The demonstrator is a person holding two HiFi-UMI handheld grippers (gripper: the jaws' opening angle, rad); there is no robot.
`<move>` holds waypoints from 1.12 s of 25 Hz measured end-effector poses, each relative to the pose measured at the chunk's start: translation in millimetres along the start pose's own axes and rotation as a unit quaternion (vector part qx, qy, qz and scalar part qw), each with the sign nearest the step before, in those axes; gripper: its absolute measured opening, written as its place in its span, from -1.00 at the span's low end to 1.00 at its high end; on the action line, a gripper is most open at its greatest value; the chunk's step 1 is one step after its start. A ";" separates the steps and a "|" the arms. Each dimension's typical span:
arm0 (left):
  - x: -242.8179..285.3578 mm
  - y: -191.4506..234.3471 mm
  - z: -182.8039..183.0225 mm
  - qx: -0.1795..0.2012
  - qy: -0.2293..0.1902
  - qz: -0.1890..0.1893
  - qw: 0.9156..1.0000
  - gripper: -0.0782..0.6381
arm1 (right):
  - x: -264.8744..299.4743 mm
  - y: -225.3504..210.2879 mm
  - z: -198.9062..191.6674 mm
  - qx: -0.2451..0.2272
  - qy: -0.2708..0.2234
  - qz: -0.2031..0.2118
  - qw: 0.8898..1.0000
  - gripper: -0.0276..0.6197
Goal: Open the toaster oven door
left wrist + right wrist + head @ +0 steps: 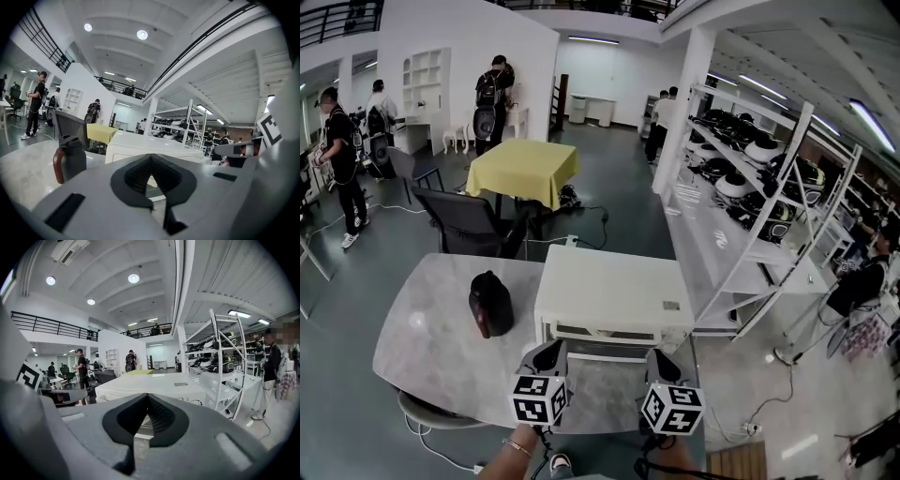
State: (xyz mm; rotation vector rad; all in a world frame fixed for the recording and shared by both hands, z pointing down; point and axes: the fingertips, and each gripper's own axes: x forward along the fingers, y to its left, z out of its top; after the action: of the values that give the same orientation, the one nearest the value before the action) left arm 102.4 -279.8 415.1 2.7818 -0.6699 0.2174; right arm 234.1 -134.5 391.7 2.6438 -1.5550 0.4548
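The white toaster oven [614, 291] sits on the right part of a grey stone-look table [431, 366], its front turned toward the person and its right side close to the table's right edge. The door looks closed, though the head view sees the front so steeply that the handle cannot be made out. A strip of bare tabletop lies between the oven front and the table's near edge.

Both grippers hang over that strip, side by side and apart from each other. The left gripper [548, 354] faces the oven's left front corner, the right gripper [661, 361] its right front corner. In each gripper view the jaws are drawn together at the tips with nothing between them, and neither touches the oven.

A dark jug [490, 303] with a reddish handle stands left of the oven, clear of it. Beyond it the table's rounded left side is bare. A white shelving rack [741, 216] stands just right of the table, leaving little room on that side
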 end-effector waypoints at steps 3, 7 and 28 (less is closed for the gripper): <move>8.2 14.7 -5.9 -0.004 0.007 0.002 1.000 -0.79 | 13.2 -1.5 -5.5 0.004 0.005 -0.009 1.000 -0.90; 10.1 32.1 -6.6 -0.011 0.012 0.017 1.000 -0.79 | 23.3 -3.9 -6.3 0.005 0.012 -0.013 1.000 -0.90; 16.8 43.0 0.9 0.013 0.071 0.076 0.994 -0.79 | 17.4 -58.6 -8.8 0.033 0.016 -0.018 0.999 -0.90</move>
State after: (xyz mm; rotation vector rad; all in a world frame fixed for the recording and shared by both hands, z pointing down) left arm 97.3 -324.0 427.4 2.7097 -0.8487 0.4527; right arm 290.4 -118.6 411.3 2.6949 -1.5068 0.5531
